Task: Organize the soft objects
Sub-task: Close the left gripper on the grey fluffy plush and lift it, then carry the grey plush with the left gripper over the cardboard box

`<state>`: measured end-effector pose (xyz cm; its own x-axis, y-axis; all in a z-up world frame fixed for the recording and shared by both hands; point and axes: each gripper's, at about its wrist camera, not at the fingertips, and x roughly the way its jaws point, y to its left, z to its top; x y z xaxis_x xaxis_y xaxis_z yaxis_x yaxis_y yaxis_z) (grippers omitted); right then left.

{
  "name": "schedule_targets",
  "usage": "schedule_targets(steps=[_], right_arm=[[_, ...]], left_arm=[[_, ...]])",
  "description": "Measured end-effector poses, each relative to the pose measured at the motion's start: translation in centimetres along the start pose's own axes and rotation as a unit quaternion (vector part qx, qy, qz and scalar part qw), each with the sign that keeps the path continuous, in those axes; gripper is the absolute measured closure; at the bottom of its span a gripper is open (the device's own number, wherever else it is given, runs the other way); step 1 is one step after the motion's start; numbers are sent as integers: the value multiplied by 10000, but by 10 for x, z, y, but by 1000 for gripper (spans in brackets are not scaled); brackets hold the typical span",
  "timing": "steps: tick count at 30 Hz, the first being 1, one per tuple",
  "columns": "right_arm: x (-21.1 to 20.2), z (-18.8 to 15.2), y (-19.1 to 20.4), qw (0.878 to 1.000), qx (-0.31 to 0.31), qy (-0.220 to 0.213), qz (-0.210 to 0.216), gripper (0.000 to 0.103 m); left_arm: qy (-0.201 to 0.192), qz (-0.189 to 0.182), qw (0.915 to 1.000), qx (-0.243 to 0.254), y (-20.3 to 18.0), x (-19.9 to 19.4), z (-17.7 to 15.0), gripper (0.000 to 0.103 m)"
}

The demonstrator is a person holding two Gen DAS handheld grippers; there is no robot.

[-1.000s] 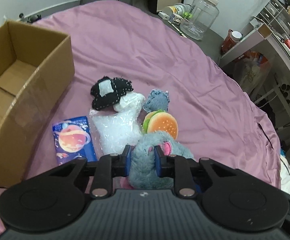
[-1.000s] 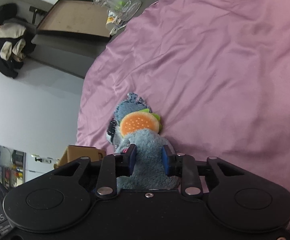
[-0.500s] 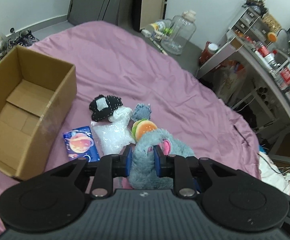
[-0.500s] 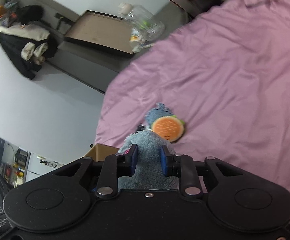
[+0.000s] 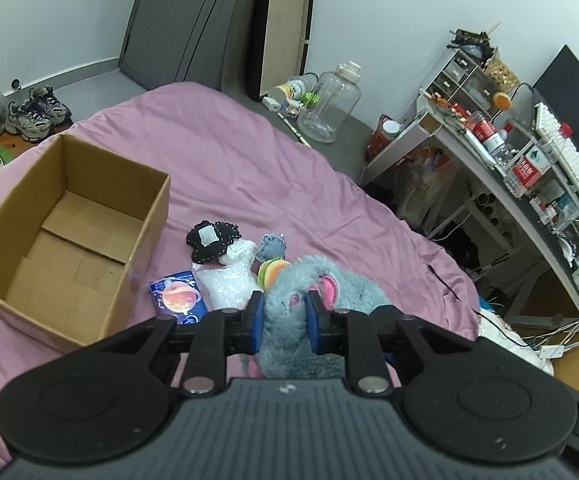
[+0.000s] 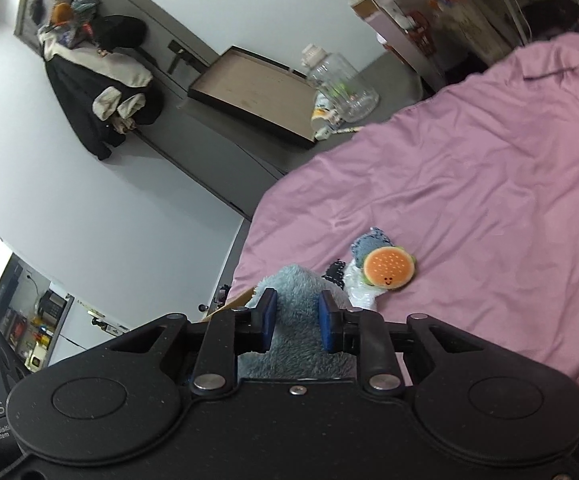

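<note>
A fluffy blue-grey plush toy (image 5: 289,320) with pink ears hangs above the bed, held from two sides. My left gripper (image 5: 283,318) is shut on one end of it. The other end of the plush toy (image 6: 295,320) sits in my right gripper (image 6: 296,318), whose blue pads press into the fur. On the purple bedspread below lie a burger plush (image 6: 388,267), a small denim-blue plush (image 5: 272,247), a black stitched pouch (image 5: 210,240), a clear plastic packet (image 5: 229,282) and a blue planet-print packet (image 5: 177,298). An open cardboard box (image 5: 65,236) stands to the left.
The purple bed (image 5: 249,168) drops off at the right towards a cluttered desk (image 5: 529,168) and cables on the floor. A large clear jug (image 5: 329,104) and a leaning board stand beyond the bed's far edge. Shoes (image 5: 35,114) sit at the far left.
Both grippers have risen with the blue-grey plush toy, so the bed and the items on it look smaller and farther. The box now shows whole. The right view has rolled.
</note>
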<state>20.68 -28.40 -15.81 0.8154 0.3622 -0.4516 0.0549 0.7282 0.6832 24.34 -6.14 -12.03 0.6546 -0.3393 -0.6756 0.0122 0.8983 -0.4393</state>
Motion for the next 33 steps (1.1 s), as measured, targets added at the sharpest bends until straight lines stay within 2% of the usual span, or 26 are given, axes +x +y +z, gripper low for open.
schedule_targets(steps=[10, 15, 23, 33], right_arm=[[-16, -12, 35, 9990, -384, -206, 99, 82], [-14, -21, 53, 9982, -502, -233, 226, 82], [8, -38, 81, 9969, -664, -168, 386, 82], [44, -49, 104, 9968, -670, -57, 439, 82]], left_arm=[[-236, -198, 9995, -85, 19, -34, 5, 83], [-353, -170, 9991, -145, 35, -48, 11, 83], [-449, -18, 9985, -324, 68, -56, 24, 83], [-435, 42, 9984, -364, 106, -47, 48, 83]])
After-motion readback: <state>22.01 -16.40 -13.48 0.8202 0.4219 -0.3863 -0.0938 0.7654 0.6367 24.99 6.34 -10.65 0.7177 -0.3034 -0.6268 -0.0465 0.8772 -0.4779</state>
